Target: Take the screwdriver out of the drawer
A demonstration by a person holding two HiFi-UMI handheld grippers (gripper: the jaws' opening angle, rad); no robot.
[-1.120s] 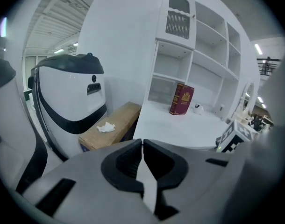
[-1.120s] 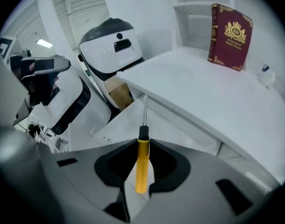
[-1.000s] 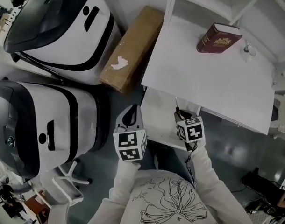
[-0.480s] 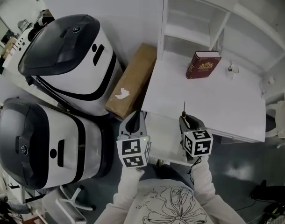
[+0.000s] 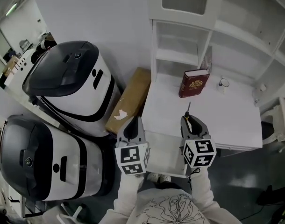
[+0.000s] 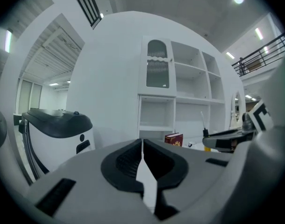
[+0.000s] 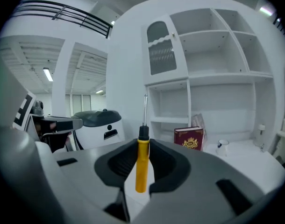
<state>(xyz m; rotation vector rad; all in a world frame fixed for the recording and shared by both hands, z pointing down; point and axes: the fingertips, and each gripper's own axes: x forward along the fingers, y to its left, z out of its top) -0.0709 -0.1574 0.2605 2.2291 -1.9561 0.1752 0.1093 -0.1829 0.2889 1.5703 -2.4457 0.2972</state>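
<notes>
The main step looks done. The right tool [image 5: 189, 121] is clamped on the yellow-handled screwdriver with a black collar and thin metal shaft [image 7: 141, 164]. In the right gripper view both pads press on the yellow handle, and the shaft sticks out past the fingertips toward 12 o'clock. In the head view the screwdriver is held in the air over the near edge of the flat white worktop [image 5: 226, 118]. It is clear of the shallow white drawer [image 5: 163, 150], which stands pulled out at 6 o'clock of that edge, between the 2 tools. What shows of the drawer's floor is bare.

The left tool [image 6: 142, 144] hangs at 9 o'clock of the right one, its jaws closed to a thin slit with nothing between them.

At 12 o'clock of the screwdriver's tip a dark red hardback book [image 5: 193, 83] stands on the worktop, with a small white cup [image 5: 223, 83] at its 3 o'clock. Both are well apart from the screwdriver.

As I judge it, the taking-out itself is complete. What may be left is to set the screwdriver down, probably on the worktop, and perhaps to push the drawer shut, though the task sentence asks for neither.
</notes>
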